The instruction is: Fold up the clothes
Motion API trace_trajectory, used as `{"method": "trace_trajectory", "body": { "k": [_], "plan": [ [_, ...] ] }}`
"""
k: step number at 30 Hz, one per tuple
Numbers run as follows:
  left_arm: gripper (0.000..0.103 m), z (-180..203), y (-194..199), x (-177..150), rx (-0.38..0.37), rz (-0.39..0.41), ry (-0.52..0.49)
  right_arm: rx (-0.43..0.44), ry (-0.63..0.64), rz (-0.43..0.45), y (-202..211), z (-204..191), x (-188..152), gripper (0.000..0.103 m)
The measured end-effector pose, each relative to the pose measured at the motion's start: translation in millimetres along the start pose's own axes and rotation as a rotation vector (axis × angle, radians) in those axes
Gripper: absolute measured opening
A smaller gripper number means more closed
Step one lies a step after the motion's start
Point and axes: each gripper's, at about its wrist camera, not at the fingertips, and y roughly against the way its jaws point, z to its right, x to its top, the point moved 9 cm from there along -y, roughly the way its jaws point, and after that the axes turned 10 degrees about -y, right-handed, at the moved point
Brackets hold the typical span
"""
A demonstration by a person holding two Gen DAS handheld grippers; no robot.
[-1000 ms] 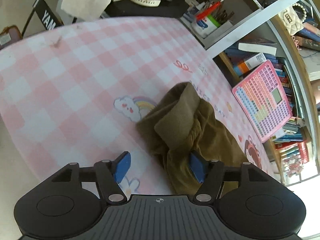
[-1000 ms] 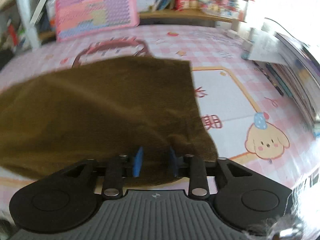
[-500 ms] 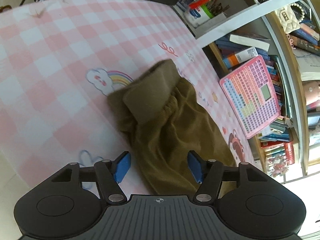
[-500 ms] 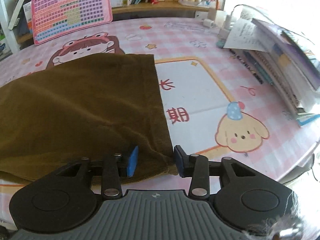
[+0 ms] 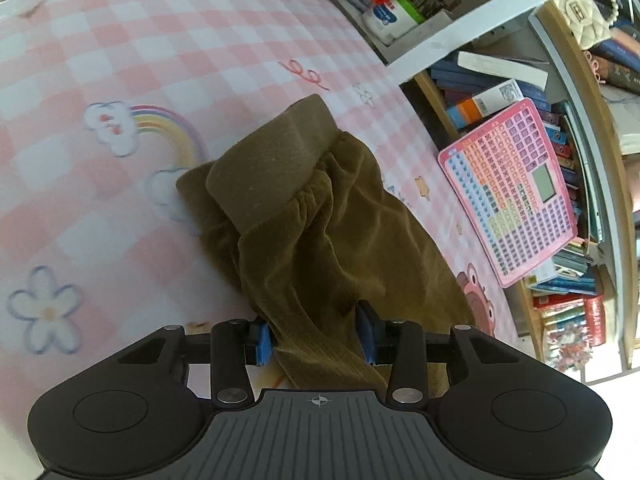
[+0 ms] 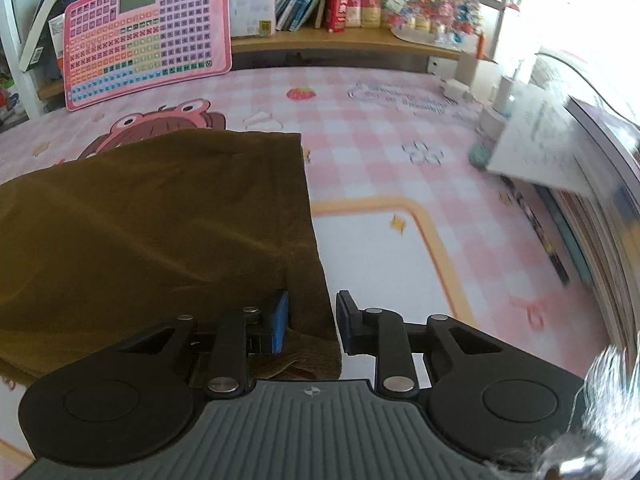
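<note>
A brown corduroy garment lies on the pink checked table cover. Its waistband end is folded over at the far left. My left gripper has its blue pads on either side of a bunched ridge of the cloth near its near edge, jaws partly closed around it. In the right wrist view the garment lies flat, its hem edge running down to my right gripper. That gripper is open, with the hem corner lying between its pads.
A pink toy keyboard leans against a bookshelf at the table's back edge; it also shows in the left wrist view. Stacked books and papers lie along the right side. A pen holder stands at the far corner.
My left gripper has moved forward over the garment and narrowed around a fold of cloth. My right gripper has opened wider and let the hem corner rest on the table.
</note>
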Motion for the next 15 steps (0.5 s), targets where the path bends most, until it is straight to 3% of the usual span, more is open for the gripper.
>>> {"method": "trace_trajectory", "body": {
  "k": [4, 6, 9, 15],
  "plan": [
    [0.040, 13, -7, 3, 0.056, 0.034, -0.018, 0.026, 0.044, 0.005, -13, 0, 16, 0.025],
    [0.042, 17, -4, 2, 0.095, 0.048, -0.019, 0.042, 0.050, -0.006, -13, 2, 18, 0.034],
    [0.056, 20, 12, -3, 0.134, 0.077, -0.021, 0.078, 0.044, 0.003, -3, 7, 24, 0.037],
    [0.067, 32, 52, -24, 0.223, 0.141, -0.087, 0.168, 0.061, 0.053, 14, 4, 37, 0.042]
  ]
}}
